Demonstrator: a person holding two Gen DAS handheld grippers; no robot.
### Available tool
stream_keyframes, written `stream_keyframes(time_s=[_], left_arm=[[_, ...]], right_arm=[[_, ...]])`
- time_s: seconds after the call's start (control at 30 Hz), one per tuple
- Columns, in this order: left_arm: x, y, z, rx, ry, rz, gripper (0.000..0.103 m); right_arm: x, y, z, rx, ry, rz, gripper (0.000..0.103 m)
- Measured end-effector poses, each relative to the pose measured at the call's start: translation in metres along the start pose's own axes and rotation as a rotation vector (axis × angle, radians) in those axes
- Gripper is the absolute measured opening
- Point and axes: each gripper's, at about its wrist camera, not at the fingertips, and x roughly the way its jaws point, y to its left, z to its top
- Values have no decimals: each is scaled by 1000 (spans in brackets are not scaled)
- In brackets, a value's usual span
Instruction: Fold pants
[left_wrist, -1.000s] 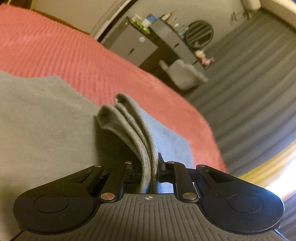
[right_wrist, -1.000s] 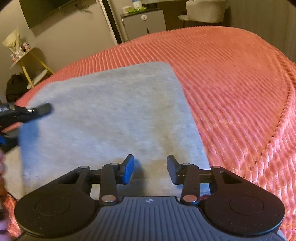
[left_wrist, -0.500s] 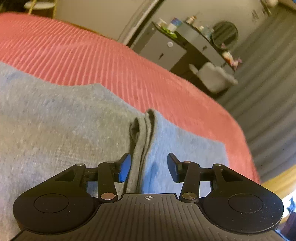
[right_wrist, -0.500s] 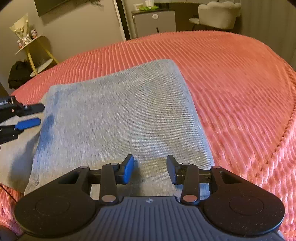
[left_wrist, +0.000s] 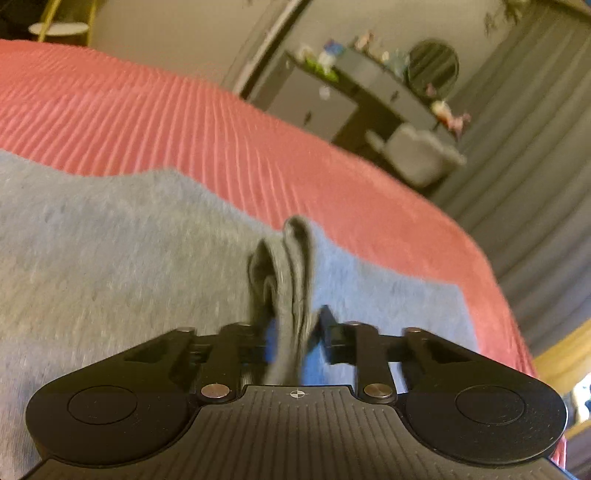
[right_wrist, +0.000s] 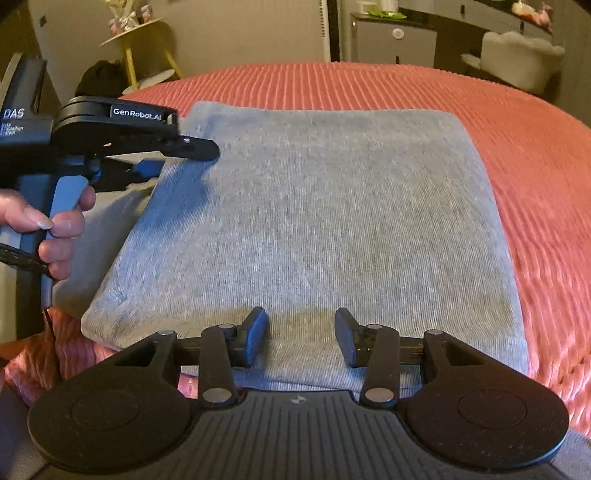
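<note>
My left tool (left_wrist: 295, 334) straddles the gray pants' (right_wrist: 314, 221) bunched edge, jaws parted; my right tool (right_wrist: 300, 334) hovers agape, empty, above them on the bed (right_wrist: 535, 155).

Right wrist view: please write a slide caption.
Open right gripper over folded grey pants on coral bedspread.

Between left gripper (left_wrist: 295, 334) fingers: a bunched fold of the grey pants (left_wrist: 288, 280) fills most of the gap; a little room remains beside the right finger.
Between right gripper (right_wrist: 300, 336) fingers: open gap, with flat pants cloth (right_wrist: 314, 221) below it.
Left of right wrist frame: the left gripper (right_wrist: 173, 157) and the hand (right_wrist: 55, 229) holding it block the pants' left edge.
Right and top of right wrist frame: bare red bedspread (right_wrist: 535, 166).
Top of both frames: cabinet (right_wrist: 395, 44) and chair (right_wrist: 517, 59) stand beyond the bed.
</note>
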Motion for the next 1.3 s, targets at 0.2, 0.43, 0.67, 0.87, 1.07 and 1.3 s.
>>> stream_keyframes(time_s=[0.2,0.43,0.67,0.87,1.07,1.3], left_arm=[[-54,21,5,-50,-221,177,63],[-184,142,25,-478,-363,215,78],[-257,234,-15,-653,-386,338,72],[-224,269,-3,-665,-270,318,67],[-225,256,7,-641,-267,398,68],[-222,267,-8,-648,-280,366,72]], right_arm=[[-2,-11,-3,56,-21,32,46],[7,-6,4,59,-36,76,71],[15,-22,13,139,-47,164,78],[16,-34,15,234,-48,217,79],[14,-40,14,280,-47,241,79],[18,-43,16,292,-51,258,81]])
